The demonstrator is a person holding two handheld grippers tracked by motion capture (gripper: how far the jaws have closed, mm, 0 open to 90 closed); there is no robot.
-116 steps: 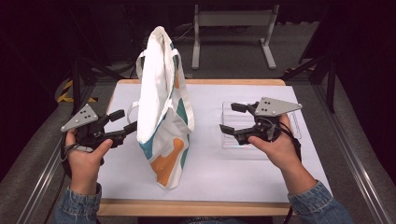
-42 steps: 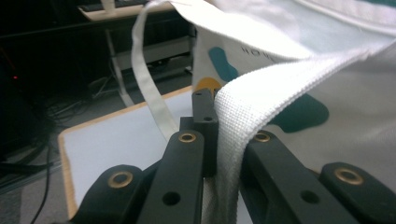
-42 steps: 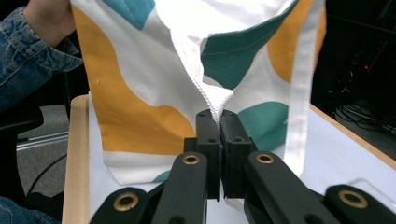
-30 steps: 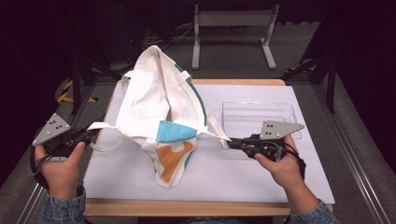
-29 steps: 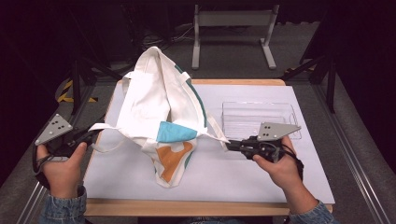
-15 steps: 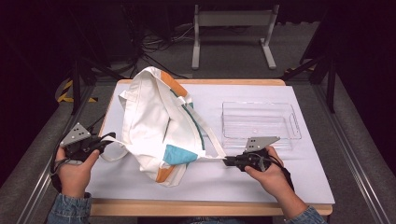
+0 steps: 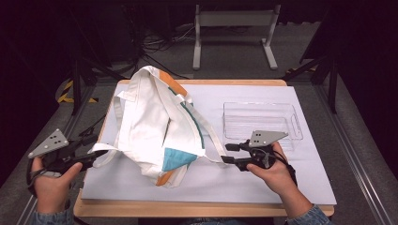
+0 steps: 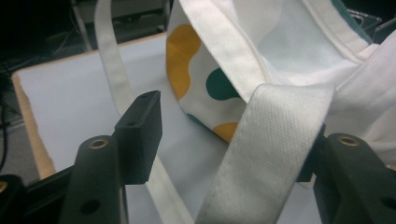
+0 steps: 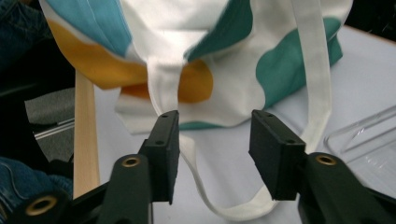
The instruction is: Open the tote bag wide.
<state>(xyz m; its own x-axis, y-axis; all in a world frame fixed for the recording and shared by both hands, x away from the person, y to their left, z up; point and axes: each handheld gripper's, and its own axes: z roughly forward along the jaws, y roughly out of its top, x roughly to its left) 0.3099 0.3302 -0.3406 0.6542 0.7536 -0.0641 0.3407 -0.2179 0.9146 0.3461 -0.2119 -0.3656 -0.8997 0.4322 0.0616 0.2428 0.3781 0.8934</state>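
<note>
Canvas tote bag (image 7: 159, 126) now slumped on worktop (image 7: 263, 187); both tongs (image 7: 91, 152) (image 7: 228, 153) just opened, straps released.

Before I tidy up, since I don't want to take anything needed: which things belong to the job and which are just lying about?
In use: bag, its straps, left tool, right tool.
Lying about: clear tray, metal stand behind the table.

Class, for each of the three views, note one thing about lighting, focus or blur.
High view: the table is evenly lit, the floor behind falls into near-black. Left gripper view: the strap up close is sharp enough to show its weave, and the background at top left is dark. Right gripper view: the tote bag is soft and smeared, while the black jaws look crisp.
</note>
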